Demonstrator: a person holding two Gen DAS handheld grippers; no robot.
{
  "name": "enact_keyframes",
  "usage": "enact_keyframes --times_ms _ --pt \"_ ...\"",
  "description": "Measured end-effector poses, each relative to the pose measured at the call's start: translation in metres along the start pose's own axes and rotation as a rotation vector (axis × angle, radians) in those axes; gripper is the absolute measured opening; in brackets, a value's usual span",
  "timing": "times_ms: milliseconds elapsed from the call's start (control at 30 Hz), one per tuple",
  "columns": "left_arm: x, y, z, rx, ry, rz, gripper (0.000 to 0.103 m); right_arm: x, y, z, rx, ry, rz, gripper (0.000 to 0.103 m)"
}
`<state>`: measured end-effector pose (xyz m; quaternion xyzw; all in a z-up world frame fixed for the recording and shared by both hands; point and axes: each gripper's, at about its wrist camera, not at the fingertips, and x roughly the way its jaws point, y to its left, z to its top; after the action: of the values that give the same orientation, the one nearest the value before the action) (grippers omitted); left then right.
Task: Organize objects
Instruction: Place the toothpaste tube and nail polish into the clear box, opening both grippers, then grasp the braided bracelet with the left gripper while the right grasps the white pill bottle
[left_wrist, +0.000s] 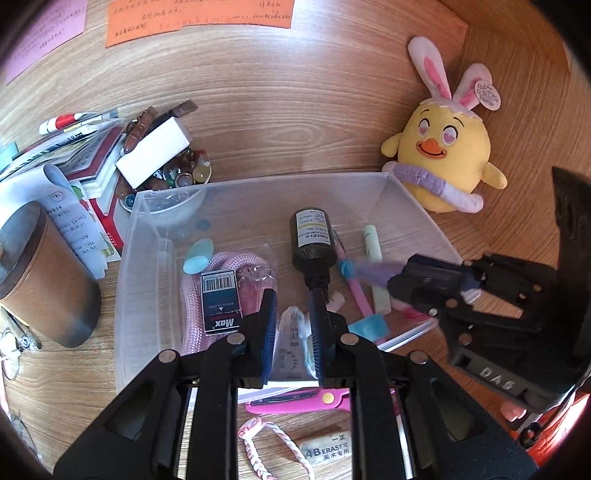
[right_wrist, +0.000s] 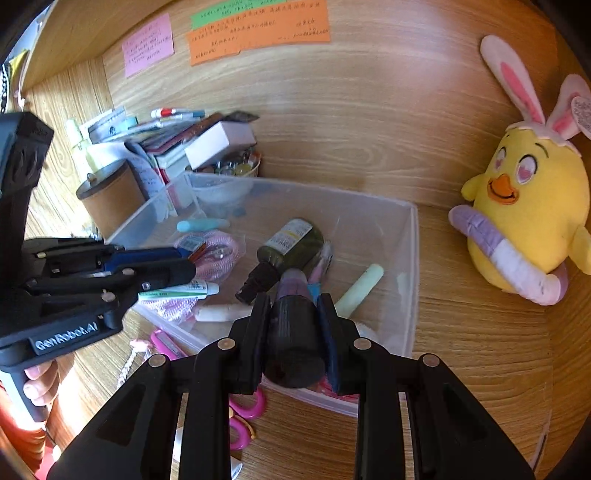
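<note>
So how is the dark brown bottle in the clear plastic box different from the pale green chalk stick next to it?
The dark brown bottle is fat and nearly black, with a printed label; the pale green chalk stick is thin, light and plain. The bottle narrows to a black pump top at one end, while the stick is the same width all along. Both lie flat on their sides on the floor of the clear plastic box.

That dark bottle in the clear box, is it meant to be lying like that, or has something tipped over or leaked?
The dark pump bottle lies on its side on the floor of the clear plastic bin, nozzle toward the grippers, among chalk sticks and a pink rope. No liquid is visible around it. It looks put there, not spilled.
</note>
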<state>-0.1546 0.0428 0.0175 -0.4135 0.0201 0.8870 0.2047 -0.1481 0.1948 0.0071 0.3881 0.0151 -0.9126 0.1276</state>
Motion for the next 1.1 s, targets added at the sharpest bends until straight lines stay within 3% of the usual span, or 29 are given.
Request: enact_keyframes --times_ms 100,167,233,467,600,800,967,1100 --pt "-0.006 -0.002 -0.001 0.016 -0.014 0.005 0.021 -0.001 0.001 -0.001 -0.002 0.009 0.004 0.024" --pt "-0.011 -0.004 -0.003 0.019 -0.023 0.017 0.045 -0.007 0.001 -0.002 -0.003 -0.003 0.005 0.027" --pt "-0.019 -0.005 -0.005 0.016 -0.046 0.030 0.056 -0.014 0.002 -0.003 -0.008 -0.020 0.006 0.032" --pt "-0.043 -0.004 -0.016 0.022 -0.083 0.072 0.073 -0.043 0.013 -0.010 -0.050 -0.080 -0.011 0.050" --pt "-0.053 -0.002 -0.029 0.032 -0.086 0.092 0.078 -0.060 0.019 -0.017 -0.066 -0.110 -0.011 0.056" --pt "-0.066 0.004 -0.061 0.041 -0.076 0.118 0.080 -0.077 0.026 -0.033 -0.058 -0.114 0.055 0.062" --pt "-0.065 0.008 -0.083 0.033 -0.032 0.116 0.080 -0.071 0.033 -0.050 -0.057 -0.077 0.057 0.066" --pt "-0.051 0.005 -0.101 0.041 0.045 0.058 0.080 -0.056 0.036 -0.066 -0.027 -0.013 0.090 0.068"
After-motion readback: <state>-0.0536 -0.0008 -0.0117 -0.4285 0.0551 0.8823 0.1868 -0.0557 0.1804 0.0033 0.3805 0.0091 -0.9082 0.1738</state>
